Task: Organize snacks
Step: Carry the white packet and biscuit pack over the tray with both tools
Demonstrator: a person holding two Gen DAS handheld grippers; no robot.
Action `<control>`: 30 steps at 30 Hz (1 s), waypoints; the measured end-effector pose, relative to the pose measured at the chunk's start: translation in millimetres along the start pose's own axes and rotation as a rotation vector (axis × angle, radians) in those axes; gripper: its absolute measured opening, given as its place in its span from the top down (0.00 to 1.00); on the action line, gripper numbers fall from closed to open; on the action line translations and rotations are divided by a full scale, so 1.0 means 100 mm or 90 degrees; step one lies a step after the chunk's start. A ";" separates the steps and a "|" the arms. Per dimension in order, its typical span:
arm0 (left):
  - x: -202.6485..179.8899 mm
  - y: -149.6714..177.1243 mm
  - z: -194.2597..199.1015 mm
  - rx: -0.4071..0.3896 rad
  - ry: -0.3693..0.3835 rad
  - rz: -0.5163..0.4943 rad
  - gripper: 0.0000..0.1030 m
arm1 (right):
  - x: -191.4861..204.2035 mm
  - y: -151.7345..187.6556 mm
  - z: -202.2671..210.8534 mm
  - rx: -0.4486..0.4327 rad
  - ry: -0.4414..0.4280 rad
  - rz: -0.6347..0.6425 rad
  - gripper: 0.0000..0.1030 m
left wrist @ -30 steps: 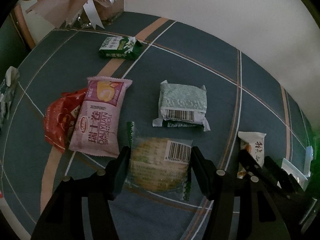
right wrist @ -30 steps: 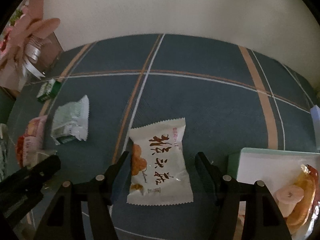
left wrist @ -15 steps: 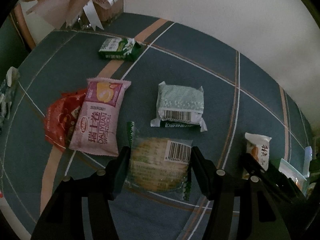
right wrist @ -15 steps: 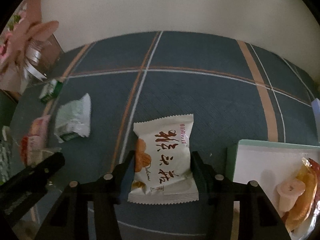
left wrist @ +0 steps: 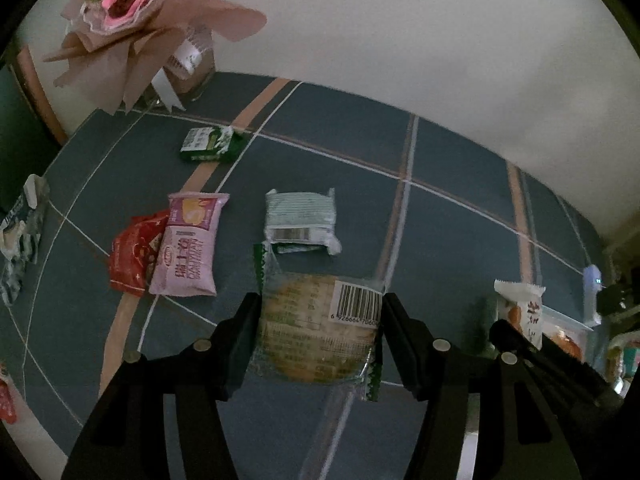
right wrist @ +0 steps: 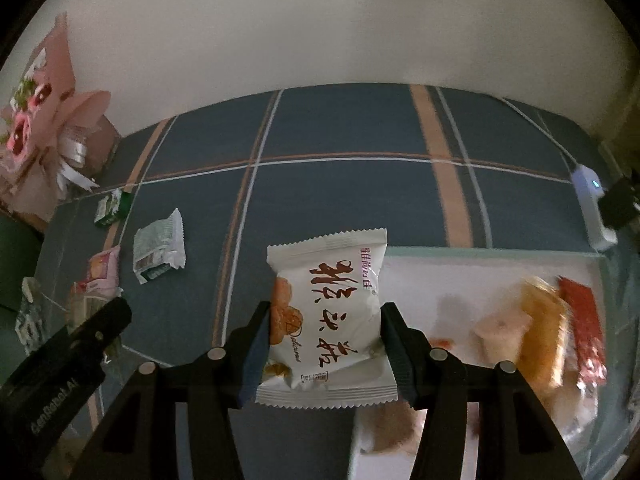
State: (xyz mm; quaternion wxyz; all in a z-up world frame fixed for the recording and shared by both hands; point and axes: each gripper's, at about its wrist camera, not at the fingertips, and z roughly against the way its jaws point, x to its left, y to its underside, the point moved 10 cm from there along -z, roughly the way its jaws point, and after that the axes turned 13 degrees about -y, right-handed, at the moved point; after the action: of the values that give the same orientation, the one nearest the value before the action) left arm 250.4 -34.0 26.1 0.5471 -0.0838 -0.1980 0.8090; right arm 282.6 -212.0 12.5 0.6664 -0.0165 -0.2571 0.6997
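The pink plastic snack packet point(left wrist: 188, 248), at nine o'clock in the left wrist view, reads "DALIYUAN". The clear-wrapped round biscuit pack point(left wrist: 316, 328) bears a white barcode label starting "6 92666". At seven o'clock in the right wrist view, the black left tool point(right wrist: 60, 376) shows embossed lettering, roughly "GenRobot.AI". The white pillow packet point(right wrist: 326, 320) carries red-brown Chinese characters.

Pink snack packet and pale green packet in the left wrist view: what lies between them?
Nothing: only bare blue plaid cloth separates the pink snack packet from the pale green packet, seen in the left wrist view.

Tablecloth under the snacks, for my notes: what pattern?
Dark blue tablecloth with orange and white plaid lines; clearest in the right wrist view.
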 end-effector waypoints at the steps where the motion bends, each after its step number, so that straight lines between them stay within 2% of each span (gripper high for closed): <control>1: -0.04 0.01 0.06 -0.002 0.008 0.002 0.39 | -0.03 0.02 0.06 -0.001 0.003 -0.006 0.45; 4: -0.20 0.07 0.25 -0.006 0.037 0.004 0.39 | -0.20 0.07 0.28 -0.009 0.014 -0.029 0.45; 10: -0.56 0.30 0.54 -0.016 0.066 -0.039 0.39 | -0.56 0.19 0.71 -0.032 0.030 -0.076 0.45; 18: -1.06 0.86 0.65 0.032 0.131 -0.102 0.39 | -1.05 0.48 1.17 -0.051 0.057 -0.134 0.45; 22: -1.25 1.16 0.62 0.070 0.151 -0.131 0.39 | -1.20 0.74 1.17 -0.028 0.071 -0.148 0.45; 27: -1.44 1.43 0.57 0.085 0.137 -0.182 0.41 | -1.35 1.00 1.13 -0.003 0.094 -0.172 0.45; 30: -1.50 1.58 0.51 0.113 0.149 -0.188 0.40 | -1.47 1.14 1.12 0.003 0.087 -0.197 0.45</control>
State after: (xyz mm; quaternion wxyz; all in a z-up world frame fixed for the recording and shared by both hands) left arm 155.6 -234.2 -4.6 0.6841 -0.0985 -0.0710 0.7192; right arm 152.9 -385.8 19.7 0.7823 -0.0228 -0.2091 0.5863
